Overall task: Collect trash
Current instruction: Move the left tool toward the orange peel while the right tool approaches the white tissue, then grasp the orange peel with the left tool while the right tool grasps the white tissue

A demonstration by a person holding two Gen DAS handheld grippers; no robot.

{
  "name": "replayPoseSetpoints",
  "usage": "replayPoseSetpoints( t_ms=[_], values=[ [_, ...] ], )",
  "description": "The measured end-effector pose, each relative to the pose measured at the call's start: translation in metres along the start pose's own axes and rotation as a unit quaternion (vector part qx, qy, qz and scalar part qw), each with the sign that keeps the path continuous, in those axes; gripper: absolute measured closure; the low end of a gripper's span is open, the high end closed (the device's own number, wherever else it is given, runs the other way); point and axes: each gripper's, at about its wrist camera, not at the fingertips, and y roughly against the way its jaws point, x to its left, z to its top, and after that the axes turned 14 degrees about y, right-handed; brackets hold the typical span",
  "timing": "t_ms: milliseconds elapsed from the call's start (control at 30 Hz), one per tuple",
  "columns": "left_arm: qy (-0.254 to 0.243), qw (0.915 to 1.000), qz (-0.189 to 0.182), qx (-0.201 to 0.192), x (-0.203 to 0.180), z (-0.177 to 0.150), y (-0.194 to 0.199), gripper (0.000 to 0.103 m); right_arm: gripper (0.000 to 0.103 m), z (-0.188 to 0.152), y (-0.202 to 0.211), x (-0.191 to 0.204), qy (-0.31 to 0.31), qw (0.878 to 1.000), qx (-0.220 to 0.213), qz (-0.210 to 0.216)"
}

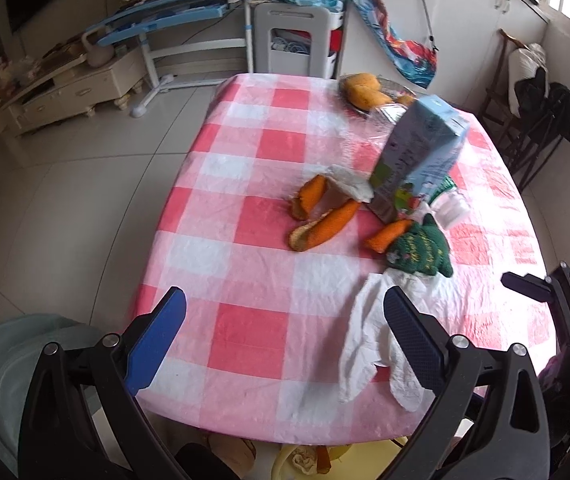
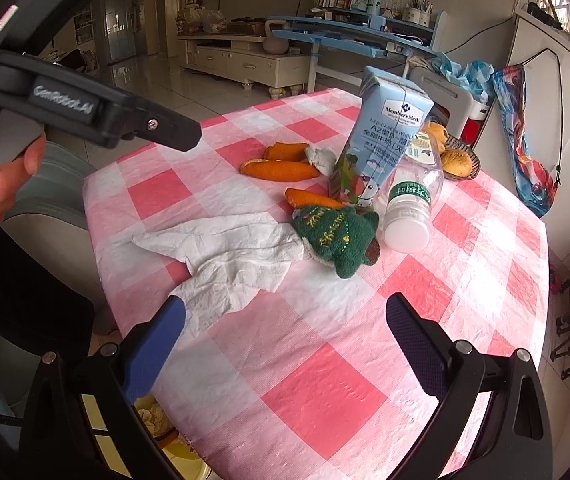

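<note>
**Trash spread on a checked desk, both tools wide and empty**

Tissue (image 2: 229, 256) lies nearest, a crumpled white paper sheet with creased, pointed corners, flat on the desk (image 2: 325, 392), whose glossy, wrinkled plastic cover is checked pink and white. The left tool (image 1: 285, 312) hovers over the near desk edge with its blue, textured fingers (image 1: 157, 340) spread wide, holding nothing; its right finger overlaps the tissue in the left wrist view, though contact cannot be told. The right tool (image 2: 285, 320) is likewise wide apart and empty, above bare cloth just in front of the tissue. At the left of the right wrist view a hand (image 2: 1, 184) wraps its fingers around the black handle of the left tool.

Touching the tissue's far end is a small green knitted plush toy (image 2: 337, 236), soft and lumpy, with yellow stitched lettering. Just beside it lies a clear plastic bottle (image 2: 413, 196) on its side, white cap toward the camera, green label around its neck. Behind the toy stands a tall light-blue milk carton (image 2: 381, 136), tilted, with printed cartoon figures low on its face. Orange peel pieces (image 2: 281, 168), curved and thick with pale insides, lie left of the carton, one more against the toy, and a small crumpled white wad (image 2: 321, 158) sits among them. Farthest on the desk, a dark woven basket (image 2: 465, 160) holds rounded yellow-orange fruit.
</note>
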Motion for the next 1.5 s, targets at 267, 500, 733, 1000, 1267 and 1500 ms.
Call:
replayPoseSetpoints(
  t_ms=[267,500,733,1000,1267,1500],
  values=[
    [0.107,0.9939,-0.012,0.021,0.042,0.013,-0.017,0.007,0.007,-0.006,-0.004,-0.013,-0.047,0.999,0.009,0.019],
    [0.108,0.9939,0.001,0.020,0.043,0.013,-0.029,0.007,0.007,0.008,-0.007,0.001,-0.053,0.996,-0.028,0.066],
    [0.051,0.9981,0.031,-0.015,0.021,0.021,-0.035,0.007,0.021,0.021,-0.026,0.011,-0.071,0.994,-0.027,0.081],
    [-0.014,0.9988,0.040,-0.026,-0.007,0.054,-0.062,0.008,0.036,0.020,-0.044,0.016,-0.059,0.994,0.004,0.094],
    [-0.089,0.9943,0.054,-0.019,-0.039,0.069,-0.100,0.017,0.050,0.019,-0.046,0.013,-0.044,0.995,0.010,0.085],
    [-0.083,0.9959,0.024,0.026,-0.039,0.068,-0.125,0.083,0.085,0.015,-0.043,-0.005,-0.065,0.993,0.011,0.099]
  ],
)
